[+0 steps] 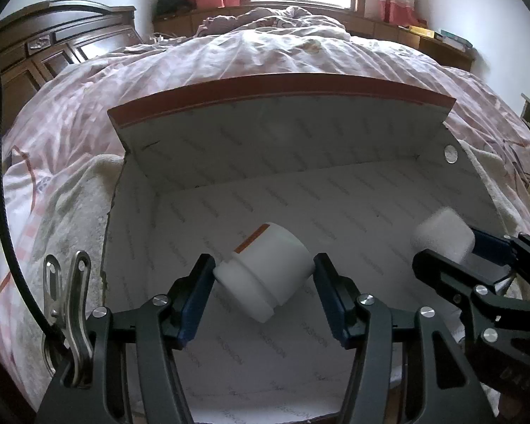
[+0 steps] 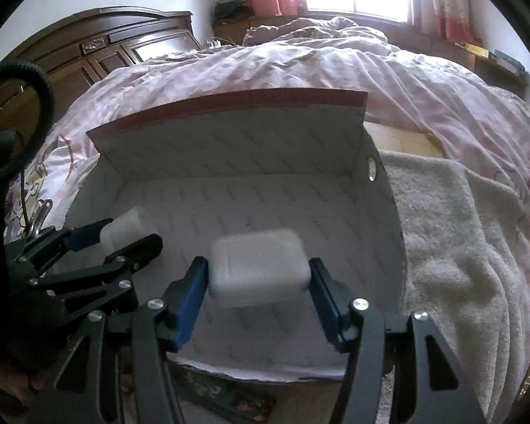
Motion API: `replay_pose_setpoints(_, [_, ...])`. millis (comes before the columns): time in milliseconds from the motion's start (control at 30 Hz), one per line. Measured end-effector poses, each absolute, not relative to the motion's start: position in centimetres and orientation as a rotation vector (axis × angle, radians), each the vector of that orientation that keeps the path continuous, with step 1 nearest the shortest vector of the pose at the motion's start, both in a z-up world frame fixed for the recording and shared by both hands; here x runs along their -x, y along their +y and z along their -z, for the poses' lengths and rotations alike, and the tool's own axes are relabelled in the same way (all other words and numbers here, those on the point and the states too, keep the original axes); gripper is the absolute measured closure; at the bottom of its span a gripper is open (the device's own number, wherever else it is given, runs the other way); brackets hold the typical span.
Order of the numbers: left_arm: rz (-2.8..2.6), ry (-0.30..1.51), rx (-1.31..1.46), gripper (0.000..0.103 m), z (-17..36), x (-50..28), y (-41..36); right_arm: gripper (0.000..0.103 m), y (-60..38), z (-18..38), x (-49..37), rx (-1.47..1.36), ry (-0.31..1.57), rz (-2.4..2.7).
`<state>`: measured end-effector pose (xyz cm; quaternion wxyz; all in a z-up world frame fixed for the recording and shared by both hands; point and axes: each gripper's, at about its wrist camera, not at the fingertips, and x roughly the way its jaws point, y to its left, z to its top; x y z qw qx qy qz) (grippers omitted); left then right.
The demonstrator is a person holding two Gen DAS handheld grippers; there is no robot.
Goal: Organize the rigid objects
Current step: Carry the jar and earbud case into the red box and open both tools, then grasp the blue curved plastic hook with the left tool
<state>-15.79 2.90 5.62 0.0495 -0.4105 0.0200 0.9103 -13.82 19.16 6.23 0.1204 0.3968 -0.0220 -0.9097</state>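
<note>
The white jar (image 1: 265, 275) bears an orange stripe. The box (image 1: 335, 190), white inside, has a red-edged flap; behind it lies the pink checked quilt (image 1: 265, 56)

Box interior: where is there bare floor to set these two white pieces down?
The white cardboard box holds nothing: its floor is bare from the back wall to the near edge. The left gripper holds a white plastic jar, the right gripper a white rounded case. It is crowded only where the grippers meet.

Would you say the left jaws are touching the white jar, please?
Touching. In the left wrist view the left gripper has both blue pads against the white jar, one at its lid end, one at its base, holding it above the box.
</note>
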Motion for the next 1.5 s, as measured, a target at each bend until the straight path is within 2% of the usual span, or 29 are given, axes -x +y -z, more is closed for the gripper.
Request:
replay_pose_setpoints(133, [-2.767,0.040,1.272,0.045,-5.6,15.8,2.7,0.035,19.5,-6.4,13.6,-1.147,-0.101,2.655])
replay_pose_setpoints(400, [-2.758,0.010,1.299,0.045,-5.7,15.2,2.3,0.031,20.2,-7.1,12.8,-1.107,-0.157,2.665])
replay_pose_setpoints(700, [-2.768,0.031,1.271,0.044,-6.3,14.4,2.6,0.031,20.7,-7.4,11.7,-1.100,-0.173,2.673])
replay_pose_setpoints(767, [-2.782,0.038,1.248,0.041,-6.6,14.2,2.6,0.031,20.7,-7.4,11.5,-1.098,-0.171,2.671])
replay_pose_setpoints(833, [-2.799,0.048,1.229,0.031,-6.9,14.0,2.6,0.030,20.7,-7.5,11.4,-1.096,-0.169,2.674])
replay_pose_setpoints(1500, [-2.794,-0.010,1.196,0.031,-8.2,8.8,1.2,0.029,21.0,-8.0,6.0,-1.065,-0.208,2.675])
